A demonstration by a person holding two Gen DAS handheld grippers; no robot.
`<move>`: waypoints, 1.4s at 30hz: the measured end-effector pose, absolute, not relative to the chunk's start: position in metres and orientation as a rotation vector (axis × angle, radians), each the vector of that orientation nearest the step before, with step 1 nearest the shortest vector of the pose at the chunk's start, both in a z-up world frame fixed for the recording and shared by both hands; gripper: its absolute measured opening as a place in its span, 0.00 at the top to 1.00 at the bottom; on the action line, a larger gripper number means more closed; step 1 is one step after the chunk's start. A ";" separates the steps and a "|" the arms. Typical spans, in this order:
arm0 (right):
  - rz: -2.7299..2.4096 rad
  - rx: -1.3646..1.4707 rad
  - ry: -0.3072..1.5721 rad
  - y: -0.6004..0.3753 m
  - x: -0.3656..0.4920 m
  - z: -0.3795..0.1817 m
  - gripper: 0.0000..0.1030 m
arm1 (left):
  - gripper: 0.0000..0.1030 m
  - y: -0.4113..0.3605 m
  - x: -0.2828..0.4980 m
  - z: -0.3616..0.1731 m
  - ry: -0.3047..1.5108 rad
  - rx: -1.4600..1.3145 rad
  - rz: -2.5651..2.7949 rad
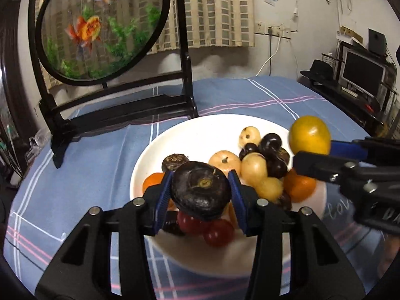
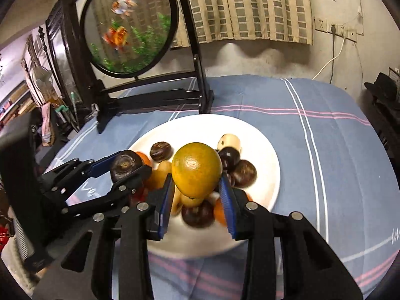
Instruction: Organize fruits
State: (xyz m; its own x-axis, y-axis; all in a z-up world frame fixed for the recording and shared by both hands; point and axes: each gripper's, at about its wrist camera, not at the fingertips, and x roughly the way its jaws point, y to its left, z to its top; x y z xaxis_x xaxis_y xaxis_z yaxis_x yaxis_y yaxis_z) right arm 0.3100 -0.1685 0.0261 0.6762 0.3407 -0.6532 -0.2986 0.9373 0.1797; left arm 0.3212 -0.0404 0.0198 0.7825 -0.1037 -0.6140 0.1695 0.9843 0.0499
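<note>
**Two fruits held over the white plate**

Nearest the left wrist camera, the left gripper (image 1: 201, 195) pinches a dark fruit (image 1: 200, 190) between its blue pads, one pad pressed against each side. The fruit is round and rather flat, its stem scar turned up and back toward the camera; it has no real long axis, only a short one running through that scar. It hangs over the near part of the white plate (image 1: 190, 135), above two small red fruits (image 1: 207, 227).

The right gripper (image 2: 197, 182) grips a yellow-orange fruit (image 2: 196, 169) the same way, above the middle of the plate. That fruit is close to round, slightly taller than wide, its paler end facing up toward the camera.

The plate sits on a blue checked cloth (image 1: 100, 155) and carries a loose pile: pale yellow fruits (image 1: 253, 168), more dark ones and a few orange ones. A black-framed goldfish screen (image 1: 100, 27) stands on the cloth behind it.

The step in hand looks like carrying, with both fruits lifted clear of the pile. Whether they are arriving or leaving cannot be told here. The next move calls for picking a free spot for each, keeping the two grippers apart, and lowering gently so the round fruits do not roll.
</note>
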 end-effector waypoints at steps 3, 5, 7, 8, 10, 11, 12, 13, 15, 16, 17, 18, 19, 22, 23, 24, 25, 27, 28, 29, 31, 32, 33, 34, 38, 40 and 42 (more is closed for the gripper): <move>0.347 0.037 0.775 -0.161 0.325 0.014 0.63 | 0.53 -0.044 0.331 0.009 0.660 0.101 -0.132; 0.336 0.024 0.787 -0.158 0.329 0.008 0.56 | 0.36 -0.046 0.335 0.003 0.667 0.114 -0.126; 0.303 0.010 0.747 -0.160 0.323 0.011 0.24 | 0.21 -0.049 0.335 0.000 0.669 0.124 -0.115; 0.292 0.000 0.730 -0.160 0.322 0.013 0.23 | 0.19 -0.048 0.333 0.000 0.662 0.130 -0.114; 0.283 -0.006 0.704 -0.165 0.314 0.022 0.23 | 0.14 -0.049 0.329 0.003 0.661 0.145 -0.119; 0.283 0.006 0.705 -0.168 0.311 0.025 0.23 | 0.09 -0.049 0.326 0.005 0.667 0.144 -0.124; 0.286 0.027 0.707 -0.172 0.306 0.028 0.23 | 0.06 -0.048 0.322 0.007 0.672 0.140 -0.128; 0.289 0.049 0.713 -0.177 0.301 0.030 0.23 | 0.05 -0.047 0.317 0.009 0.673 0.136 -0.125; 0.281 0.080 0.718 -0.184 0.290 0.031 0.20 | 0.02 -0.044 0.304 0.013 0.675 0.125 -0.130; 0.274 0.096 0.717 -0.189 0.282 0.032 0.14 | 0.02 -0.043 0.298 0.015 0.673 0.119 -0.135; 0.265 0.121 0.711 -0.194 0.273 0.034 0.12 | 0.02 -0.042 0.291 0.018 0.671 0.111 -0.131; 0.263 0.145 0.704 -0.198 0.265 0.035 0.10 | 0.02 -0.039 0.282 0.021 0.674 0.099 -0.126; 0.268 0.173 0.700 -0.203 0.255 0.036 0.10 | 0.02 -0.038 0.277 0.023 0.679 0.088 -0.129; 0.280 0.201 0.713 -0.204 0.231 0.037 0.09 | 0.02 -0.031 0.254 0.027 0.715 0.036 -0.164; 0.279 0.205 0.711 -0.203 0.223 0.037 0.08 | 0.02 -0.029 0.246 0.027 0.724 0.026 -0.162; 0.279 0.213 0.708 -0.204 0.213 0.036 0.05 | 0.02 -0.027 0.237 0.027 0.726 0.024 -0.152; 0.284 0.221 0.706 -0.204 0.204 0.034 0.04 | 0.02 -0.026 0.229 0.027 0.725 0.028 -0.142; 0.286 0.228 0.714 -0.204 0.191 0.031 0.04 | 0.02 -0.024 0.213 0.027 0.723 0.042 -0.124; 0.278 0.228 0.721 -0.205 0.183 0.028 0.04 | 0.02 -0.024 0.207 0.027 0.725 0.049 -0.114; 0.271 0.225 0.726 -0.205 0.179 0.026 0.04 | 0.02 -0.025 0.200 0.027 0.727 0.058 -0.102; 0.259 0.206 0.743 -0.203 0.170 0.021 0.04 | 0.02 -0.024 0.184 0.027 0.724 0.066 -0.081; 0.258 0.202 0.743 -0.203 0.167 0.020 0.04 | 0.02 -0.024 0.177 0.027 0.721 0.067 -0.075; 0.254 0.197 0.738 -0.204 0.163 0.018 0.04 | 0.02 -0.024 0.170 0.026 0.722 0.064 -0.075; 0.247 0.193 0.734 -0.204 0.158 0.016 0.04 | 0.02 -0.023 0.167 0.026 0.724 0.061 -0.078; 0.240 0.161 0.734 -0.202 0.155 0.013 0.04 | 0.02 -0.026 0.160 0.026 0.730 0.058 -0.093; 0.237 0.145 0.734 -0.200 0.155 0.012 0.04 | 0.02 -0.026 0.159 0.026 0.728 0.056 -0.102; 0.242 0.140 0.736 -0.200 0.156 0.013 0.04 | 0.02 -0.026 0.157 0.026 0.711 0.052 -0.103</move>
State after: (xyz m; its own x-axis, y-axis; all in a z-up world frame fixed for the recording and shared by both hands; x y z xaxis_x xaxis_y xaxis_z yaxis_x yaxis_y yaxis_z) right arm 0.1559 -0.1997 0.0127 0.7150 0.2669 -0.6462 -0.1694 0.9629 0.2103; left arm 0.1567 -0.0261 0.0256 0.7529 -0.0771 -0.6536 0.1122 0.9936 0.0120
